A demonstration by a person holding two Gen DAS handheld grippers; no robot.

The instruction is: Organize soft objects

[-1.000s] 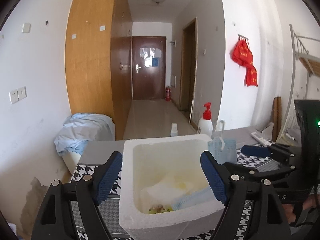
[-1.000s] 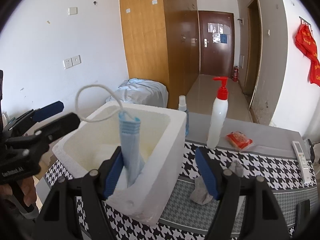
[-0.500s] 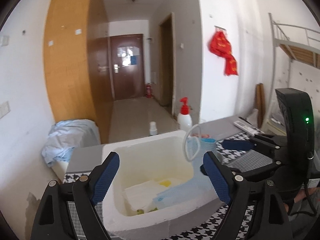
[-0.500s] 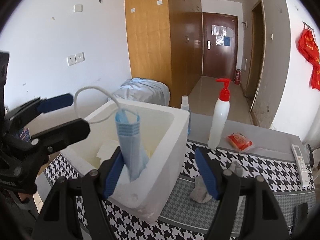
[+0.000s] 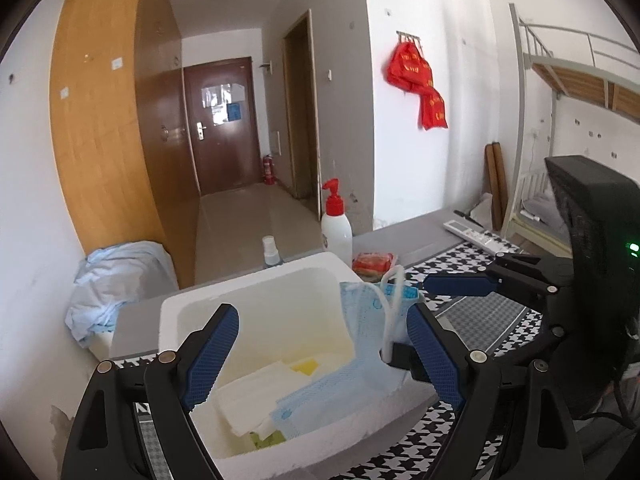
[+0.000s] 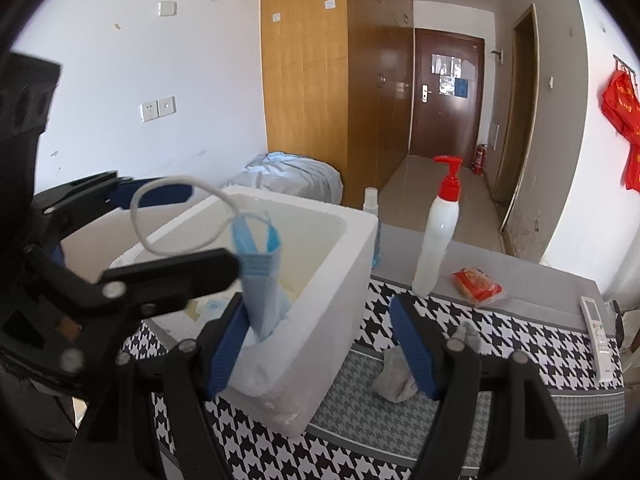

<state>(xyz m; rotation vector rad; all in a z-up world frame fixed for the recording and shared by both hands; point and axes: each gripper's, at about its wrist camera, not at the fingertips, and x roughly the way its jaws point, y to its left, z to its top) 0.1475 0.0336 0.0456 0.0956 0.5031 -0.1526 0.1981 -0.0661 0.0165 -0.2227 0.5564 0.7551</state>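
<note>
The worktop (image 6: 500, 412) is wearing a black-and-white houndstooth cloth, and a white foam box (image 6: 332, 304) is sitting on it. A blue face mask (image 6: 260, 280) is standing against the box's near wall, its white ear loop (image 6: 176, 216) arching up. The right gripper (image 6: 316, 356) is straddling that wall, fingers spread wide, the left one touching the mask. The left gripper (image 5: 320, 356) is hovering over the box, wide and empty. No writing is reading clearly anywhere, not even on the pump bottle (image 6: 438, 236).
</note>
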